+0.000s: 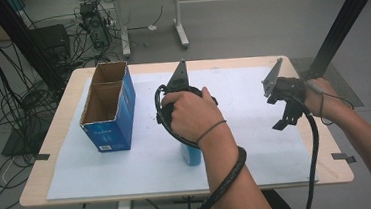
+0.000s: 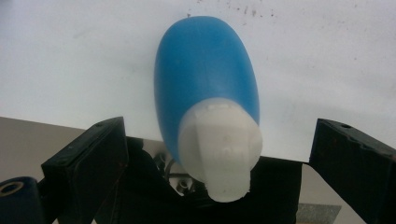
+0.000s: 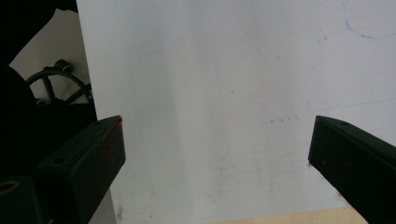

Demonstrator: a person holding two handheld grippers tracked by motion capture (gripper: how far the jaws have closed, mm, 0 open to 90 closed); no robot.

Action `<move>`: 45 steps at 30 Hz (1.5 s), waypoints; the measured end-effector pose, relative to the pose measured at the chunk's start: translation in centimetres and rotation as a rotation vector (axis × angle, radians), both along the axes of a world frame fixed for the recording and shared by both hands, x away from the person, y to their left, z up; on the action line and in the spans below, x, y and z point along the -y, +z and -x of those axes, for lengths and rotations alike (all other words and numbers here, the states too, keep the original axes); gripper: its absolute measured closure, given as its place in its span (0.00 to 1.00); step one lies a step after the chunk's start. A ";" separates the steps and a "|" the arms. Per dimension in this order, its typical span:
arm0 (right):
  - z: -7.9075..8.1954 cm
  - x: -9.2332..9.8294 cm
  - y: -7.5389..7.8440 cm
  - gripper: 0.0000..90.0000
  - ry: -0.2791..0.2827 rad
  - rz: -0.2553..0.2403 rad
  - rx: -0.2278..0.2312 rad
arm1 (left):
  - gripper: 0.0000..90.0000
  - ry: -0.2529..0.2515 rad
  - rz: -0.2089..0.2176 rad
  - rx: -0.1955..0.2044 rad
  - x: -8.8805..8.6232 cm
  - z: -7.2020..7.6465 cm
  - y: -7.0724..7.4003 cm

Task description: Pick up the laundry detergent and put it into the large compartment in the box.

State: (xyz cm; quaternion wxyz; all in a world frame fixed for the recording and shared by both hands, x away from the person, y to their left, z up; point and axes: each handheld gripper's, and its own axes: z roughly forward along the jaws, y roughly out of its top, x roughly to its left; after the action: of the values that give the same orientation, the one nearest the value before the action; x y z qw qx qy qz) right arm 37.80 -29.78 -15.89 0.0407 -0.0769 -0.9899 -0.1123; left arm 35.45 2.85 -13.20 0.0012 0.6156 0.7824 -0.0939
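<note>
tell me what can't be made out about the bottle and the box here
- Blue bottle: in the high view the left hand hides all but its lower end.
- Left gripper: whether its fingers touch the bottle; they stand wide apart beside its white cap.
- Cardboard box: its bottom is in shadow in the high view, so contents are unclear.

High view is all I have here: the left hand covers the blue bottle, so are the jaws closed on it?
Observer: No. In the left gripper view the left gripper has its jaws wide apart, either side of the blue bottle, touching neither.
Operator: Which end faces the gripper?
Observer: Its white cap.
Operator: And the right gripper?
Observer: The right gripper is open too, with bare white sheet between its jaws.
</note>
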 end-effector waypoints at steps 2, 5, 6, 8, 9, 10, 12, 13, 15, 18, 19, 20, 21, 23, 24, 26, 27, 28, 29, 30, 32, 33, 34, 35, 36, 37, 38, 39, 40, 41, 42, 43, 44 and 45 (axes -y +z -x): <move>0.0 0.1 0.0 0.04 0.007 -0.005 0.006 | 0.05 0.000 -0.004 -0.001 0.1 0.0 0.0; 0.1 0.1 0.1 0.04 0.006 -0.003 0.008 | 0.06 -0.002 -0.002 -0.004 0.1 0.0 0.1; 0.2 0.2 0.1 0.04 0.002 -0.005 0.009 | 0.05 -0.001 -0.005 -0.003 0.2 0.0 0.1; 0.1 0.2 0.1 0.04 0.004 -0.003 0.008 | 0.06 0.000 0.000 -0.002 0.1 0.0 0.1; 0.1 0.3 0.1 0.04 0.004 -0.004 0.007 | 0.06 0.001 0.000 -0.002 0.1 0.0 0.1; 0.1 0.3 0.1 0.04 0.004 -0.004 0.007 | 0.06 -0.002 0.000 -0.002 0.2 0.0 0.1; 0.2 0.4 0.1 0.04 0.004 -0.008 0.008 | 0.06 -0.005 -0.002 -0.003 0.3 0.0 0.0; 0.2 0.4 0.1 0.04 0.005 -0.005 0.007 | 0.06 -0.004 -0.001 -0.004 0.2 0.0 0.0; 0.2 0.3 0.1 0.04 0.005 -0.002 0.009 | 0.06 -0.002 0.003 0.001 0.2 0.1 0.0; 0.3 0.3 0.0 0.04 0.009 -0.003 0.013 | 0.06 -0.007 0.004 0.002 0.3 0.1 0.0; 0.2 0.3 0.1 0.04 0.010 0.000 0.013 | 0.06 -0.006 0.006 0.000 0.3 0.0 0.0; 0.3 0.3 0.1 0.04 0.005 0.000 0.012 | 0.06 -0.005 0.009 0.001 0.2 0.0 0.0; 0.3 0.3 0.1 0.04 0.005 0.000 0.011 | 0.06 -0.010 0.007 -0.004 0.3 -0.1 0.0; 0.2 0.3 0.1 0.04 0.004 0.000 0.008 | 0.06 -0.007 0.005 0.000 0.3 0.0 0.0; 0.2 0.3 0.1 0.04 0.004 0.000 0.008 | 0.06 -0.006 0.005 0.000 0.2 0.0 0.0; 0.2 0.3 0.0 0.04 0.003 -0.001 0.009 | 0.06 -0.006 0.001 0.000 0.2 0.0 0.0; 0.2 0.3 0.0 0.04 0.003 -0.001 0.009 | 0.06 -0.007 0.001 -0.002 0.2 0.0 0.0; 0.2 0.2 0.0 0.04 0.004 0.000 0.009 | 0.06 -0.007 -0.003 -0.002 0.3 0.0 0.0; 0.2 0.2 0.0 0.04 0.006 -0.001 0.009 | 0.06 -0.006 -0.003 0.000 0.3 0.1 0.0; 0.2 0.1 0.0 0.04 0.007 0.003 0.008 | 0.06 -0.004 -0.001 0.001 0.2 0.1 0.0; 0.2 0.0 -0.1 0.04 0.006 0.005 0.008 | 0.06 -0.008 -0.001 -0.005 0.2 0.0 -0.1; 0.2 0.0 0.0 0.04 0.007 0.006 0.007 | 0.06 -0.003 0.000 0.001 0.2 0.1 -0.1; 0.2 0.0 -0.1 0.04 0.006 0.004 0.009 | 0.06 -0.002 0.001 0.001 0.1 0.1 -0.1; 0.3 0.0 0.0 0.05 0.006 0.006 0.011 | 0.06 -0.003 0.001 -0.003 0.1 0.1 -0.2; 0.3 0.0 0.0 0.05 0.006 0.006 0.011 | 0.06 -0.005 0.002 -0.004 0.1 0.1 -0.2; 0.3 0.0 0.0 0.04 0.007 0.006 0.013 | 0.06 -0.004 0.003 -0.001 0.1 0.1 -0.2; 0.3 0.0 0.0 0.04 0.009 0.005 0.016 | 0.06 -0.002 0.001 -0.001 0.1 0.1 -0.2; 0.3 0.0 0.0 0.04 0.009 0.005 0.016 | 0.06 -0.003 0.000 -0.001 0.1 0.1 -0.1; 0.3 0.0 0.1 0.04 0.002 0.007 0.014 | 0.06 -0.005 0.001 -0.001 0.1 0.1 -0.1; 0.4 0.0 0.1 0.04 0.004 0.007 0.014 | 0.06 -0.004 0.001 0.000 0.1 0.1 0.0; 0.4 0.0 0.1 0.04 0.004 0.007 0.014 | 0.06 -0.003 -0.003 0.000 0.2 0.1 0.0; 0.4 0.0 0.1 0.04 0.004 0.006 0.014 | 0.06 -0.006 -0.002 0.001 0.2 0.1 0.1; 0.4 0.0 0.0 0.04 0.003 0.003 0.015 | 0.06 -0.007 0.001 0.003 0.2 0.1 0.1; 0.4 0.0 0.0 0.04 0.007 0.005 0.016 | 0.06 -0.009 -0.002 0.001 0.3 0.1 0.1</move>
State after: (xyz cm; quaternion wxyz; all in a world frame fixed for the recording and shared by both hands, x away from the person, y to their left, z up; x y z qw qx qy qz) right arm 37.43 -29.79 -15.85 0.0331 -0.0727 -0.9907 -0.1105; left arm 35.36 2.52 -13.09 0.0004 0.6190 0.7798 -0.0930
